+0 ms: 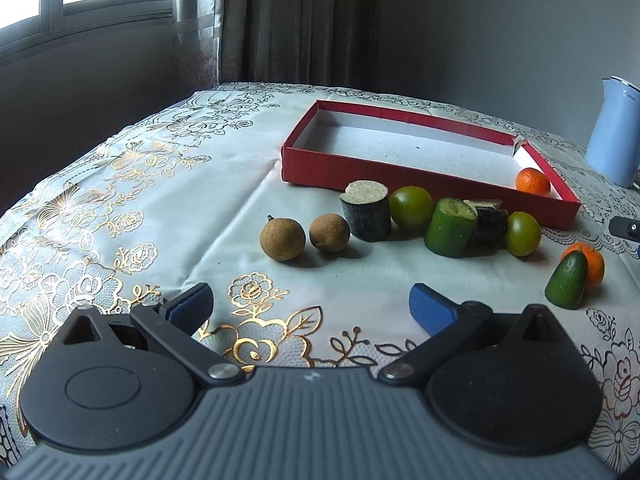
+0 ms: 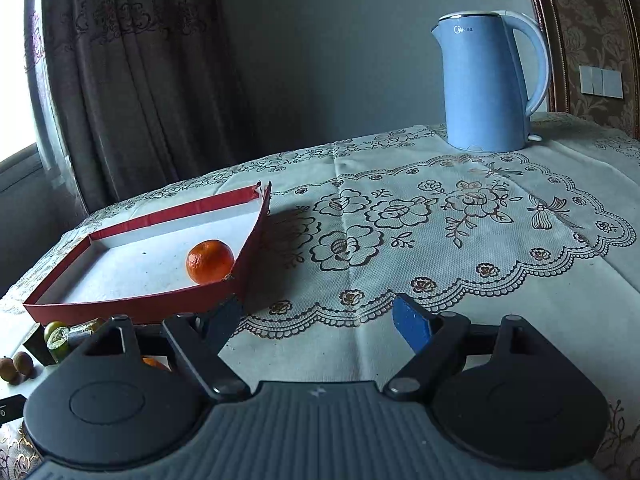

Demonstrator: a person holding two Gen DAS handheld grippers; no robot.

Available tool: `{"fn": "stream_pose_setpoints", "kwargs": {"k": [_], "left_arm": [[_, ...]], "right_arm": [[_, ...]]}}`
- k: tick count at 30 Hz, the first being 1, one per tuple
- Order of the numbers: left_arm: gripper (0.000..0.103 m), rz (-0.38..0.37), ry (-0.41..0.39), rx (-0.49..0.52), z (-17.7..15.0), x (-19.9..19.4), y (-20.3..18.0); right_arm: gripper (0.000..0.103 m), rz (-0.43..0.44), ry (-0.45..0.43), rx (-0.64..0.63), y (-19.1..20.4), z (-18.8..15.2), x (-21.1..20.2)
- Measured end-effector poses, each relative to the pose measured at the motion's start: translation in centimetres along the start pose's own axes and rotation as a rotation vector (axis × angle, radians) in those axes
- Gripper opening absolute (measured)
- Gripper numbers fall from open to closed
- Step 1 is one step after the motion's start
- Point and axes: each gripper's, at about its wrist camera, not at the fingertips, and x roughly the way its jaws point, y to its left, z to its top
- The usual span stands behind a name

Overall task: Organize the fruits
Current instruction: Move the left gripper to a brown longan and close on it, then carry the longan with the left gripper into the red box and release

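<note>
A red cardboard tray [image 1: 420, 176] [image 2: 132, 308] lies on the table with one orange mandarin [image 1: 532, 180] [image 2: 209, 261] in its near right corner. In front of it sits a row of fruit: two brown longans [image 1: 282, 239], a dark cut cylinder [image 1: 366, 210], two green round fruits [image 1: 411, 207], a green cut piece [image 1: 450, 227], and a second mandarin [image 1: 588, 264] behind a green wedge [image 1: 567, 282]. My left gripper [image 1: 310, 306] stands open and empty, short of the row. My right gripper [image 2: 318, 320] is open and empty, just right of the tray's corner.
A light blue electric kettle [image 2: 488, 84] [image 1: 616, 136] stands at the back right on the flowered tablecloth [image 2: 400, 220]. Curtains [image 1: 280, 20] and a window hang behind the table. A small dark object [image 1: 626, 227] lies at the right edge.
</note>
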Motion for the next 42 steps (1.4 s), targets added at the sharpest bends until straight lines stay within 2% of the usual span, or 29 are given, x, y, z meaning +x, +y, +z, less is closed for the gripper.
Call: {"fn": "stream_pose_setpoints", "kwargs": {"k": [3, 6, 7, 12, 15, 18, 22, 23, 24, 26, 28, 31, 38, 42], "left_arm": [[0.100, 0.015, -0.008, -0.031, 0.3, -0.1, 1.6], [0.083, 0.029, -0.005, -0.048, 1.2, 0.2, 2.9], [0.082, 0.036, -0.004, -0.052, 1.5, 0.3, 3.1], [0.080, 0.073, -0.008, -0.038, 2.3, 1.3, 3.7], [0.080, 0.050, -0.010, -0.035, 2.7, 2.1, 3.6], [0.075, 0.025, 0.009, -0.024, 2.9, 3.0, 3.2], [0.069, 0.043, 0.028, 0.004, 3.0, 4.0, 2.4], [0.066, 0.034, 0.022, 0.008, 3.0, 4.1, 2.4], [0.059, 0.019, 0.022, 0.015, 3.1, 4.2, 2.4], [0.055, 0.014, 0.021, 0.017, 3.1, 4.3, 2.3], [0.041, -0.011, 0.016, 0.024, 3.1, 4.3, 2.3], [0.029, -0.029, 0.010, 0.037, 2.9, 4.1, 2.0], [0.028, -0.052, 0.010, 0.028, 2.8, 3.2, 1.9], [0.028, -0.079, -0.033, 0.033, 4.0, 1.9, 1.0]], "right_arm": [[0.083, 0.014, 0.011, 0.002, 0.1, -0.1, 0.2], [0.083, 0.028, 0.019, 0.014, 0.0, -0.1, 0.3], [0.083, 0.031, 0.021, 0.019, -0.1, -0.1, 0.4], [0.083, 0.049, 0.035, 0.047, -0.5, 0.0, 0.5], [0.083, 0.052, 0.044, 0.049, -0.6, 0.0, 0.6], [0.083, 0.053, 0.050, 0.049, -0.5, 0.0, 0.7], [0.083, 0.053, 0.054, 0.057, -0.6, 0.0, 0.7], [0.083, 0.054, 0.054, 0.060, -0.7, 0.0, 0.8], [0.083, 0.055, 0.054, 0.063, -0.7, 0.0, 0.8], [0.083, 0.055, 0.055, 0.067, -0.8, 0.0, 0.8], [0.083, 0.056, 0.055, 0.065, -0.8, 0.0, 0.9], [0.083, 0.058, 0.056, 0.066, -0.7, 0.0, 0.9], [0.083, 0.061, 0.054, 0.071, -0.8, 0.1, 0.9], [0.083, 0.061, 0.053, 0.073, -0.8, 0.1, 0.9]]}}
